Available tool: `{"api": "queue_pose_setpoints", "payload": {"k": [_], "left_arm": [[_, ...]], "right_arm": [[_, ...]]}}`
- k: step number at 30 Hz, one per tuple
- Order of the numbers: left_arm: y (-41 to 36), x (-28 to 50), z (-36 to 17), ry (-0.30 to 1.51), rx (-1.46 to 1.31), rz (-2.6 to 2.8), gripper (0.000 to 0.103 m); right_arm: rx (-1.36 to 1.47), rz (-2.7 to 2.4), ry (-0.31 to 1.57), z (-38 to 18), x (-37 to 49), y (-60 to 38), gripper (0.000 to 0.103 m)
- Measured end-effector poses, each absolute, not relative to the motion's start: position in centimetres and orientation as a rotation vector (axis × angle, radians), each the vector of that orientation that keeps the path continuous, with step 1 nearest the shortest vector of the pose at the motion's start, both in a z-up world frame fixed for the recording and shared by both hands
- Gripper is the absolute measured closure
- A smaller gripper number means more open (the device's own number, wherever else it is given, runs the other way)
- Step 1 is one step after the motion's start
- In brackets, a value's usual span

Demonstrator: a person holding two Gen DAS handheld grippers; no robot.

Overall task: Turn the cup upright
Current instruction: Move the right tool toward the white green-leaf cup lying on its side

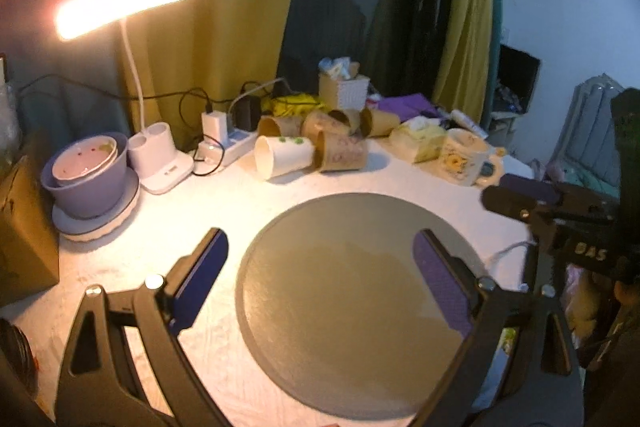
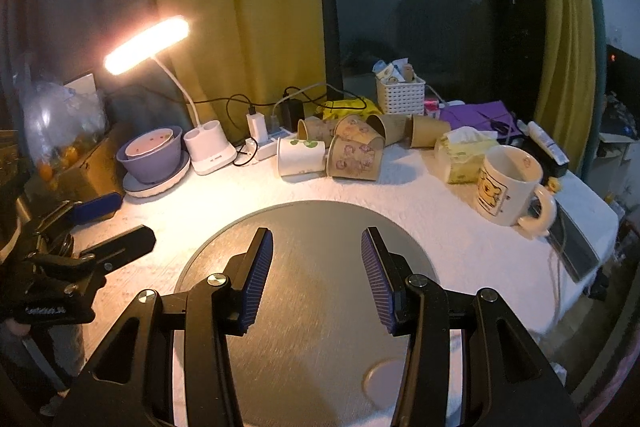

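Note:
A white mug with a yellow bear print (image 2: 507, 187) stands upright on the white table (image 2: 440, 227), handle to the right; it also shows in the left wrist view (image 1: 466, 157). Several paper cups lie on their sides at the back: a white one with green dots (image 2: 300, 157) (image 1: 284, 157) and a brown patterned one (image 2: 354, 159) (image 1: 342, 151). My left gripper (image 1: 320, 247) is open and empty over the grey round mat (image 1: 348, 307). My right gripper (image 2: 317, 243) is open and empty over the same mat (image 2: 320, 327).
A lit desk lamp (image 2: 148, 45) on a white base (image 2: 210, 153), purple bowls (image 2: 150, 153), a power strip with cables (image 2: 268, 141), a white basket (image 2: 400, 93), a tissue pack (image 2: 460, 151) and a cardboard box (image 1: 24, 227) crowd the back and sides.

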State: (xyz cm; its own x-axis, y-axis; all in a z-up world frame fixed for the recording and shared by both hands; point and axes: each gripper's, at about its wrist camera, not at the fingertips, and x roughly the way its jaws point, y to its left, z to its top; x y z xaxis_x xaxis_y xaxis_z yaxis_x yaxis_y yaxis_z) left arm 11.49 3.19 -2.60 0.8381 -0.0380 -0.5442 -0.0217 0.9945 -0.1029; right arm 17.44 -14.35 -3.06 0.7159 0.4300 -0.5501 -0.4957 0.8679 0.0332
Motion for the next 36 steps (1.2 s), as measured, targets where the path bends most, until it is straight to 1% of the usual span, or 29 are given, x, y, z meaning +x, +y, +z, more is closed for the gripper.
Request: {"api": "queue_pose_setpoints", "payload": {"k": [4,13,22,30,36], "left_arm": [[4.3,14.7,-3.0,0.619,-0.115,0.009,0.009],[5.1,21.5,-4.8,0.717,-0.037,0.03,0.009],[5.4,29.8,-6.7,0.806,0.166,0.025,0.009],[5.3,36.4,-8.4,0.821,0.382,-0.025,0.009],[5.5,39.7,-9.8,0.815,0.451,-0.065,0.009]], "right_arm": [[-0.12,0.518,0.589,-3.3,20.4,-14.3,0.054],[-0.113,0.519,0.62,-4.0,27.4,-14.8,0.054],[-0.083,0.514,0.712,-6.6,33.8,-14.2,0.054],[-0.055,0.513,0.766,-8.7,37.5,-14.1,0.054],[-0.033,0.512,0.807,-10.3,39.0,-14.2,0.054]]}}
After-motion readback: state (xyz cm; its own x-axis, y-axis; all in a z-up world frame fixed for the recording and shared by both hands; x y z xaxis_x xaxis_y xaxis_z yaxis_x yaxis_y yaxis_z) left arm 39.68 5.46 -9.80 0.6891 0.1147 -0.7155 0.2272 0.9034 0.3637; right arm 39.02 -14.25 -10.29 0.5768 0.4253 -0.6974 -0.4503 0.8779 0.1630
